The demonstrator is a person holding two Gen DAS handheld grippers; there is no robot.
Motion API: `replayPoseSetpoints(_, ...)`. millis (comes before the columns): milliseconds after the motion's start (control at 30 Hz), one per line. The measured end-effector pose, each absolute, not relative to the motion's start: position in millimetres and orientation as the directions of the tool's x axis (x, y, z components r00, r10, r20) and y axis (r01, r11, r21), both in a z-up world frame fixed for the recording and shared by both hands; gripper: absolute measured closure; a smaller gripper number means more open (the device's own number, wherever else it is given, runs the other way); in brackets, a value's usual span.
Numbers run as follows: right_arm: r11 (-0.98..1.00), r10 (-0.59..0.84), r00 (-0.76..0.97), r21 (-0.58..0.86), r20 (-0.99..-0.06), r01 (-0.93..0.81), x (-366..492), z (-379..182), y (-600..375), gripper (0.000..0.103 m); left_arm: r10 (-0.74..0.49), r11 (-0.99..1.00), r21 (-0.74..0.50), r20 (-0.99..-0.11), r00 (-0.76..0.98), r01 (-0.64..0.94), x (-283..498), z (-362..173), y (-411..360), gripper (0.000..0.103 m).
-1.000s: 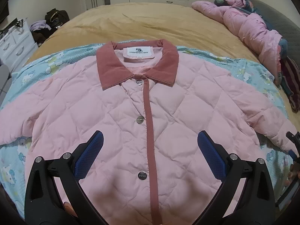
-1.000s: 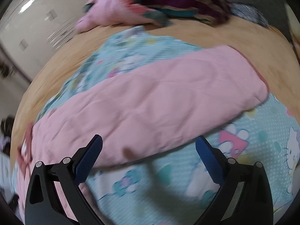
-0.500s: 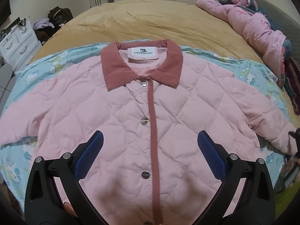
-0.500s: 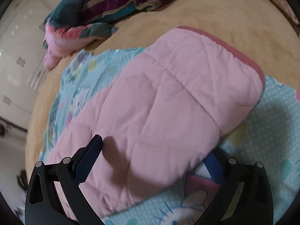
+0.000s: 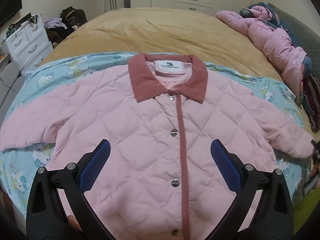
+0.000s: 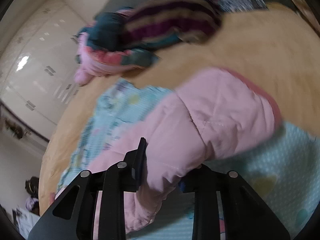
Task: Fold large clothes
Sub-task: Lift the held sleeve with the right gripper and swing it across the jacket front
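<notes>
Left wrist view, your left gripper [image 5: 160,165] spread open above a pink quilted jacket [image 5: 144,132], buttoned, dusty-rose collar [image 5: 167,83], flat on a cartoon sheet [image 5: 60,74], your right gripper [image 6: 163,167] pinching its sleeve [image 6: 210,120].

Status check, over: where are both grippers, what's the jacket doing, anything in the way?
Left gripper open above jacket front. Right gripper shut on sleeve near cuff. Jacket flat, buttoned, on blue sheet. Nothing blocking.

A wide bed with a tan velvety cover [image 5: 160,30] carries a light-blue cartoon-print sheet [image 5: 66,72], with a crumpled pink quilt [image 5: 278,46] alongside.
</notes>
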State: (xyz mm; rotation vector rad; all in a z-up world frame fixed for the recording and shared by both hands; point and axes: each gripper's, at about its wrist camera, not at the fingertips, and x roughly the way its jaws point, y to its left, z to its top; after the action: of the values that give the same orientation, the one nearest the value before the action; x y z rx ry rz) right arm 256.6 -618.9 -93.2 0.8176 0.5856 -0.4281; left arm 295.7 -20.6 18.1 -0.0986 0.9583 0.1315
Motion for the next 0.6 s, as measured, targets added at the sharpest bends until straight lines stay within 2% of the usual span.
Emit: replayPoseSetpoints(600,0.805,-0.008,0.898,0.529,-0.441,0.267,311.7,43.3,-524.1,0.086,0.051,0.974,-0.101,-0.778,0.627,-0.204,282.8,58.1,38.9,0.009)
